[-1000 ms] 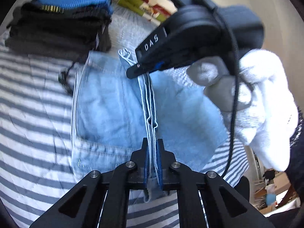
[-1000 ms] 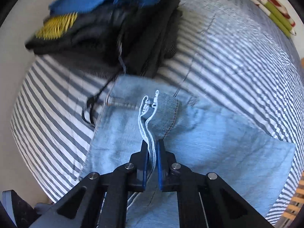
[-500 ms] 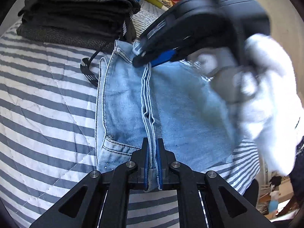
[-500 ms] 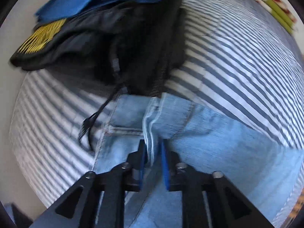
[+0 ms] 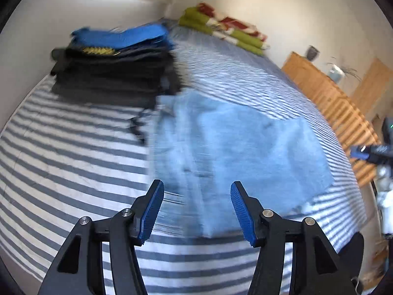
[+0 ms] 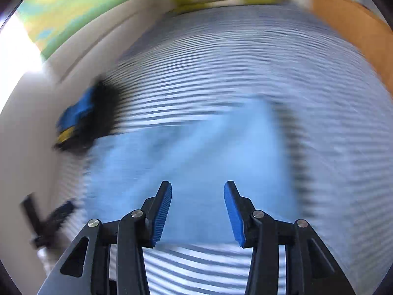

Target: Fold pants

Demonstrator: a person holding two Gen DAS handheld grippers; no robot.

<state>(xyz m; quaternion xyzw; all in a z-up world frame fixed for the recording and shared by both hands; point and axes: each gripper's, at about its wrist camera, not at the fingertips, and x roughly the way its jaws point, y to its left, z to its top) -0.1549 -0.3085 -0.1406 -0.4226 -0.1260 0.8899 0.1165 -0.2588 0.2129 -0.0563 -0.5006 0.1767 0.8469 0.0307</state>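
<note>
Light blue denim pants lie folded flat on the striped bedspread, right beside a stack of folded clothes. My left gripper hovers open just in front of the pants' near edge, nothing between its blue pads. The right wrist view is motion-blurred: the pants spread ahead of my right gripper, which is open and empty above their near edge. The right gripper also shows at the far right edge of the left wrist view, away from the pants.
A stack of folded dark clothes with a blue piece on top sits at the pants' far left corner. Green and red cushions lie at the bed's head. A wooden slatted frame runs along the right side.
Both grippers have let go of the pants' folded edge and opened. Both have pulled back from the pants, which now lie flat. The right gripper has swung away to the right.
</note>
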